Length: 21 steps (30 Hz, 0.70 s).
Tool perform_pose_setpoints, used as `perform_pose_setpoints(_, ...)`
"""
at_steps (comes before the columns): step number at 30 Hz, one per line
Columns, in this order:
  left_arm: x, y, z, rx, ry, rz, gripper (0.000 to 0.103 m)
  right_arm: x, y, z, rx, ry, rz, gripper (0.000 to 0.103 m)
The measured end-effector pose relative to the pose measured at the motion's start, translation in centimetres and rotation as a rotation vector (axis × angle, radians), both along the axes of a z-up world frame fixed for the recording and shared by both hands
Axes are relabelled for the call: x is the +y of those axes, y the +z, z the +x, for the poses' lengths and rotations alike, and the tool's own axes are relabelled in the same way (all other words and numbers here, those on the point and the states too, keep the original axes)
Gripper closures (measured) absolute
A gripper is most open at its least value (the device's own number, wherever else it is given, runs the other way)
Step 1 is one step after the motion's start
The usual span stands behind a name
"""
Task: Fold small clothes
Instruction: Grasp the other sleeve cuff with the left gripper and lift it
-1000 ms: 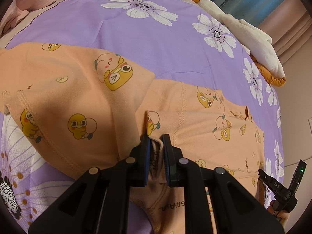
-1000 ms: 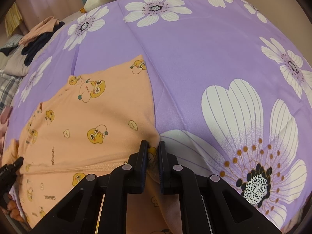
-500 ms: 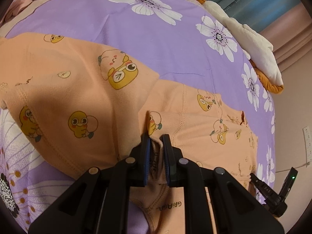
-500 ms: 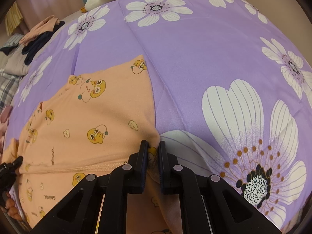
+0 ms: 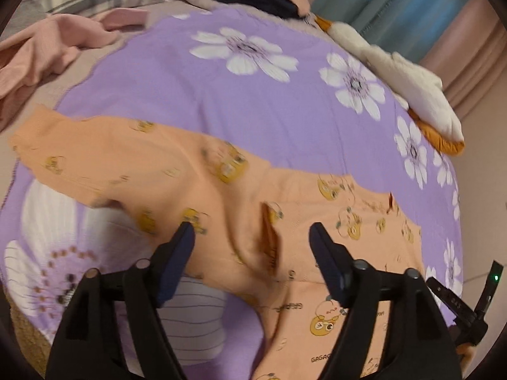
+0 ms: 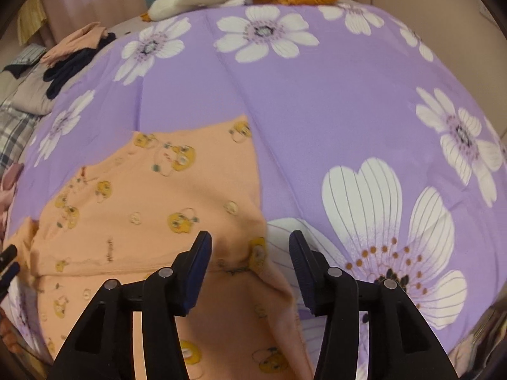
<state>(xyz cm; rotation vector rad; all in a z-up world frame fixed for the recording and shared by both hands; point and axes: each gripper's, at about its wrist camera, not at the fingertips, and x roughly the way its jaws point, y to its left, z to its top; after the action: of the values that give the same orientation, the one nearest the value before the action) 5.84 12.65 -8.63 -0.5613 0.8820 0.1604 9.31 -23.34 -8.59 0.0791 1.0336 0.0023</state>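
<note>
Both grippers have just been opening. The left gripper [image 5: 252, 237] and right gripper [image 6: 250, 245] hang with jaws apart above the orange duck-print garment [image 5: 196, 171], which lies released on the purple floral sheet [image 5: 253, 107].

Each tool is matte black plastic: two angular arms with triangular cut-outs, silver round screws at the joints, and dark blue pads lining the inner faces of the fingers. Left tool [image 5: 252, 237] and right tool [image 6: 250, 245] look alike. At four o'clock in the left view, the other tool's black body carries a small green light.
</note>
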Motion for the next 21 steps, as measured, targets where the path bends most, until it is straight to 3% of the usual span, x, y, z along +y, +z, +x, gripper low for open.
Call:
perform_pose_setpoints(5, 3.9, 0.3, -1.6, 0.007, 0.11, -0.05, 0.021, 1.6, 1.8, -0.7, -0.056, 0.046, 0.011, 0.044)
perform_pose_setpoints(10, 8.8, -0.4, -3.6, 0.042, 0.236, -0.095, 0.02, 3.0, 2.0, -1.2, -0.058, 0.088, 0.02, 0.044)
perform_pose_setpoints(14, 12.3, -0.8, -5.4, 0.03, 0.354, -0.148, 0.022, 3.4, 1.9, -1.7, -0.05, 0.096, 0.032, 0.044)
perform_pose_setpoints(16, 13.8, -1.0, -5.9, 0.021, 0.408, -0.137, 0.022, 3.5, 1.7, -1.8, -0.04, 0.095, 0.04, 0.044)
perform_pose_setpoints(18, 14.7, -1.3, -6.1, 0.033, 0.436, -0.124, 0.029, 3.6, 1.7, -1.9, -0.035, 0.088, 0.037, 0.044)
perform_pose_setpoints(21, 16.3, -2.4, -6.1, 0.038, 0.47, -0.166, 0.037, 3.7, 1.7, -2.2, -0.033, 0.079, 0.031, 0.044)
